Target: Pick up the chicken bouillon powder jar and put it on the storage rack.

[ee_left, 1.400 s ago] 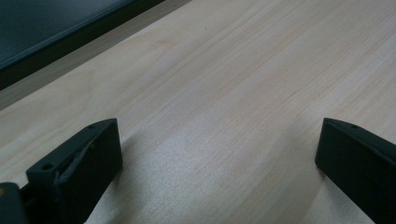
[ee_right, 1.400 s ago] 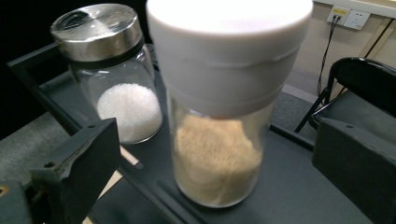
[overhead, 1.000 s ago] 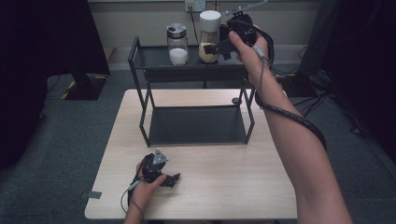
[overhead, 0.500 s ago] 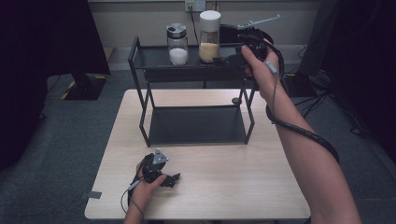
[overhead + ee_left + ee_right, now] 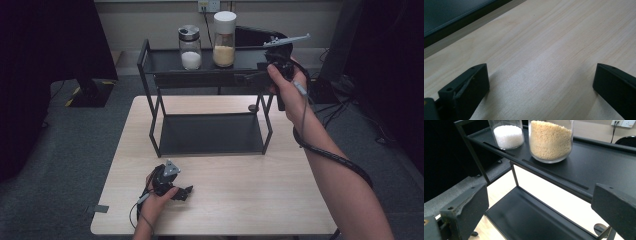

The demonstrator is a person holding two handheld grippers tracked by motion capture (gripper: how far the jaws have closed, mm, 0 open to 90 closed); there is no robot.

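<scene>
A person's right gripper [image 5: 250, 76] hangs at the right end of a black two-tier rack [image 5: 150, 67], its jaws spread wide with nothing between them. Ahead of the jaws, on the rack's top shelf, stands a tall glass jar of tan grains [image 5: 224, 41] with a white lid; it is the nearest thing to the gripper, apart from it, farther along the shelf toward the rack's middle. Just beyond that jar, on the side away from the gripper, stands a shorter jar of white crystals [image 5: 190, 47] with a metal lid. The two jars sit close together without clearly touching.

In the right gripper view, the jar of tan grains [image 5: 550, 140] rises above and between the two black jaws, slightly toward the right one, while the jar of white crystals [image 5: 507, 133] sits above the left jaw. The top shelf's front edge runs slantwise across the gap between the jaws, and the rack's lower shelf [image 5: 529, 220] lies below it.

The left gripper [image 5: 186, 192] rests low on the pale wooden table [image 5: 250, 200], on the person's side of the rack and well apart from both jars. In the left gripper view its jaws stand wide apart over bare tabletop [image 5: 544, 55], holding nothing, with the dark edge of the rack's lower shelf [image 5: 454, 17] beyond them.
</scene>
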